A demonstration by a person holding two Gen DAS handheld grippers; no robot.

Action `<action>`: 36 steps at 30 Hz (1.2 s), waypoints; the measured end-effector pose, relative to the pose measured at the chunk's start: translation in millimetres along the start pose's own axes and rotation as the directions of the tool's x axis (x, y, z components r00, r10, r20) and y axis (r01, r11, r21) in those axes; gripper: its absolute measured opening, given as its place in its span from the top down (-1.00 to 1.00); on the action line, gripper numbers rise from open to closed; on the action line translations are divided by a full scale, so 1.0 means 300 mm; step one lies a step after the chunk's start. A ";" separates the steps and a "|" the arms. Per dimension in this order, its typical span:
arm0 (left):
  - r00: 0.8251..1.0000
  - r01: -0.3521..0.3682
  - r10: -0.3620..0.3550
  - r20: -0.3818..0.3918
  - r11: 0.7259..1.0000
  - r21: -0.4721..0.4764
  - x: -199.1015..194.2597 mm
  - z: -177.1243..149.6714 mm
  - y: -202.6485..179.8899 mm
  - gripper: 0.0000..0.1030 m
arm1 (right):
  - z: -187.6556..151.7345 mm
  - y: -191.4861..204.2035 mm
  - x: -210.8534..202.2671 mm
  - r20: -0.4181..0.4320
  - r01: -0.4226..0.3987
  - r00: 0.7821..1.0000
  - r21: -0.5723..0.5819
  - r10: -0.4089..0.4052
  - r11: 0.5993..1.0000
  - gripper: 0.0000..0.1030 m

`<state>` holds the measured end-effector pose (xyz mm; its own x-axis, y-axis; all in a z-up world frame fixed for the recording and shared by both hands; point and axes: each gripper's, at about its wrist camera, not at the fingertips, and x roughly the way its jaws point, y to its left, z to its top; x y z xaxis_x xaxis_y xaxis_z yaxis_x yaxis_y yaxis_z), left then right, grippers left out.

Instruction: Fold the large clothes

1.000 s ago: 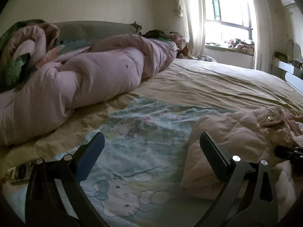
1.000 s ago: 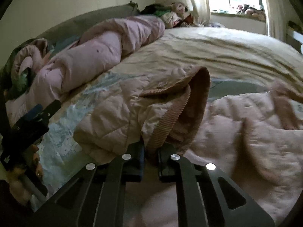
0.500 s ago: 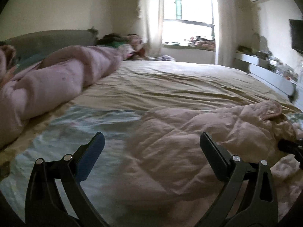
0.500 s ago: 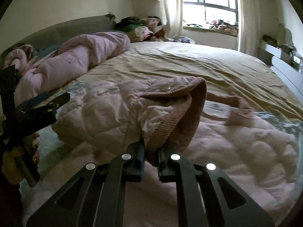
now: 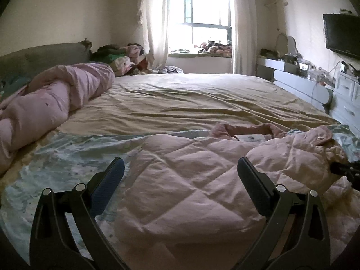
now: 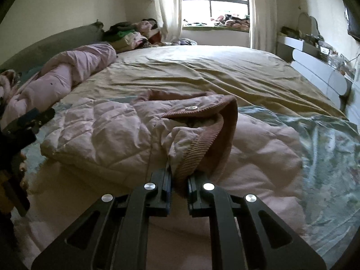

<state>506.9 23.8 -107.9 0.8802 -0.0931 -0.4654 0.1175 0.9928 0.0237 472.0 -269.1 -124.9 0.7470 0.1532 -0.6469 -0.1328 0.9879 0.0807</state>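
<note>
A pale pink quilted jacket (image 5: 191, 180) (image 6: 108, 135) lies spread on the bed, its collar toward the window. My right gripper (image 6: 178, 180) is shut on the jacket's ribbed cuff (image 6: 202, 148), holding a sleeve folded over the body. The left gripper (image 5: 180, 173) hovers open over the jacket's left half, nothing between its fingers. In the left wrist view the right gripper's tip (image 5: 344, 171) shows at the right edge. In the right wrist view the left gripper (image 6: 29, 121) shows at the left edge, held by a hand.
The jacket rests on a pale blue patterned cloth (image 5: 56, 157) over a tan bedsheet (image 5: 191, 99). A rolled pink duvet (image 5: 45, 103) lies along the left. Clothes pile (image 5: 121, 58) sits near the window. White dresser (image 5: 346, 99) and TV (image 5: 342, 33) stand to the right.
Both grippers swung to the right across the bed. The right one carried the sleeve cuff along, and the jacket now lies flatter. The left gripper stayed open.
</note>
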 end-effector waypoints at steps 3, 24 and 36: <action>0.999 0.047 -0.047 0.003 0.999 -0.003 -0.009 -0.008 -0.038 -0.83 | -0.023 -0.047 -0.002 -0.017 0.007 1.000 0.000 -0.007 1.000 0.81; 0.994 0.105 -0.105 0.009 0.992 0.067 -0.062 -0.042 -0.178 -0.83 | -0.151 -0.212 -0.060 -0.055 0.034 0.998 0.148 -0.027 0.988 0.80; 0.996 0.094 -0.094 -0.004 0.994 0.057 -0.046 -0.045 -0.156 -0.83 | -0.154 -0.319 -0.017 -0.123 0.074 0.991 0.223 -0.048 0.972 -0.23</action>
<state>483.0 -20.5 -114.4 0.8636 -0.1860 -0.4687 0.2262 0.9736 0.0305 450.7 -365.7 -164.3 0.6668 0.1017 -0.7383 0.0715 0.9774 0.1992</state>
